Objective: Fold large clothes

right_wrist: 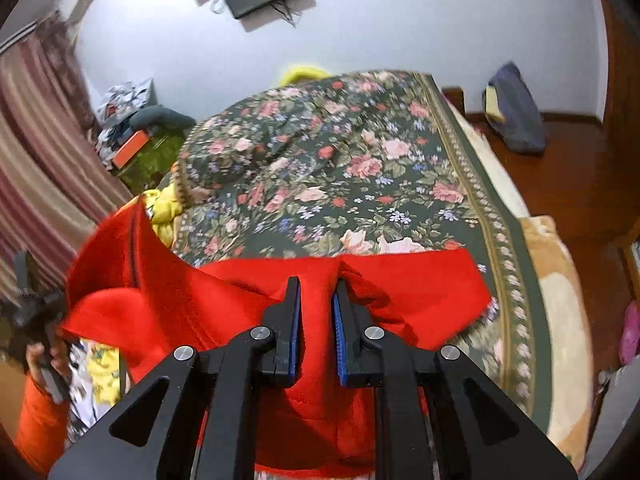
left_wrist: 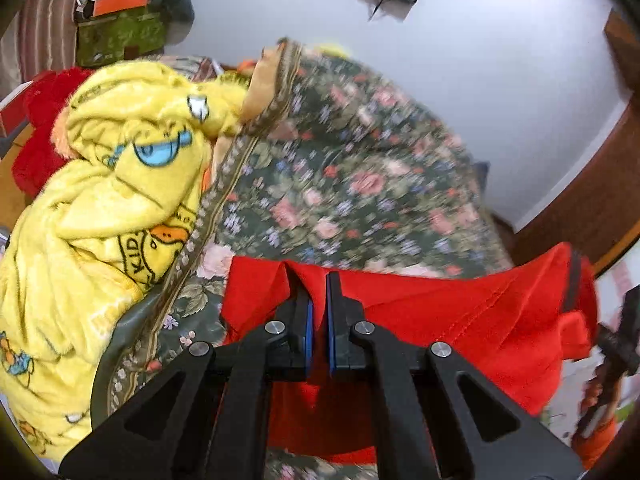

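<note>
A large red garment [left_wrist: 460,312] hangs stretched between both grippers above a bed with a floral green cover [left_wrist: 340,168]. My left gripper [left_wrist: 318,284] is shut on a bunched edge of the red cloth, which runs off to the right. In the right wrist view the same red garment [right_wrist: 400,288] spreads left and right, and my right gripper [right_wrist: 318,292] is shut on a fold of it. A dark stripe on the cloth shows at its far end in each view. The other gripper and a hand in an orange sleeve [right_wrist: 36,396] appear at the left edge.
A yellow fleece blanket with cartoon prints [left_wrist: 100,208] is heaped on the bed's left side, a red fluffy item [left_wrist: 40,128] behind it. The floral cover [right_wrist: 340,168] lies over the bed. Striped curtains [right_wrist: 36,160], a cluttered green table [right_wrist: 140,152], a wooden floor [right_wrist: 580,184] and a dark bag [right_wrist: 516,112] surround it.
</note>
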Tool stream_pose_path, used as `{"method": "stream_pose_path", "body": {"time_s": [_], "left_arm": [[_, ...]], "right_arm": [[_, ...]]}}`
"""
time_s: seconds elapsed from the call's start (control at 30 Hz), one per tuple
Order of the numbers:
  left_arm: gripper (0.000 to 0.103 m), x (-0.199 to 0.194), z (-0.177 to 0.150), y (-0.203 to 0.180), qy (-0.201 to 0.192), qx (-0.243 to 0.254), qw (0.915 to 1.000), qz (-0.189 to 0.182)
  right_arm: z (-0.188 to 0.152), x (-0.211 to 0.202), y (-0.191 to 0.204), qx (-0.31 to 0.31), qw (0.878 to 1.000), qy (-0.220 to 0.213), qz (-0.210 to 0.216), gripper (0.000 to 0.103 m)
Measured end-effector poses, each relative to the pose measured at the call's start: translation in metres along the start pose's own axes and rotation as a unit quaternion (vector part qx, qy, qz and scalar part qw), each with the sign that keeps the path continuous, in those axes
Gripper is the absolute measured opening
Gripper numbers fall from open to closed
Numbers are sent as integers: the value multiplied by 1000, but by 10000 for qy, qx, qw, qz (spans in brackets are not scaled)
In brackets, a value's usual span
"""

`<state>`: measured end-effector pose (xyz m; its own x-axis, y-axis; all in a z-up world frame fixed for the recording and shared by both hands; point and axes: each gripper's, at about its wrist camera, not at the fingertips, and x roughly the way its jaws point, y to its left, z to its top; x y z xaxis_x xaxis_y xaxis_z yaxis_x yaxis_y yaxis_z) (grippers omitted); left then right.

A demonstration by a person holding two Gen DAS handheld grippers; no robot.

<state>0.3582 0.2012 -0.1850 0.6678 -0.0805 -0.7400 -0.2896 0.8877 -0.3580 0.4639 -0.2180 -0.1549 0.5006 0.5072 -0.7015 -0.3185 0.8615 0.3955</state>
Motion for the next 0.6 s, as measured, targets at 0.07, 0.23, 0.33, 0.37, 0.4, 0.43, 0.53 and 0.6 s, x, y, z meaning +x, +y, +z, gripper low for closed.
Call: {"method": "stream_pose_path", "body": {"time_s": [0.07, 0.23, 0.33, 0.37, 0.4, 0.43, 0.53, 0.6], "left_arm": [[5, 23, -4, 2, 234, 50, 9996, 118], [5, 58, -16, 12, 615, 267, 9958, 619], [5, 60, -23, 18, 765, 334, 9936, 760], [6, 52, -25, 17, 693, 341, 9945, 710], [7, 44, -25, 15, 611, 382, 9951, 678], [8, 33, -25, 11, 475, 469, 9955, 680], [9, -1, -22, -8, 55, 850, 9936, 736], [21, -19, -19, -20, -97, 1072, 9918, 684]], "right_arm": [[3, 12, -4, -13, 9999, 141, -44, 13], [8, 18, -17, -24, 9973, 130, -728, 22], [13, 2, -40, 208, 9929, 42, -1167, 22], [14, -5, -46, 260, 9934, 44, -1115, 22], [13, -14, -50, 270, 9938, 6, -1082, 22], [11, -22, -51, 233, 9937, -37, -1095, 22], [1, -45, -46, 1, 9924, -160, -1217, 25], [-7, -53, -40, -69, 9937, -192, -1098, 26]]}}
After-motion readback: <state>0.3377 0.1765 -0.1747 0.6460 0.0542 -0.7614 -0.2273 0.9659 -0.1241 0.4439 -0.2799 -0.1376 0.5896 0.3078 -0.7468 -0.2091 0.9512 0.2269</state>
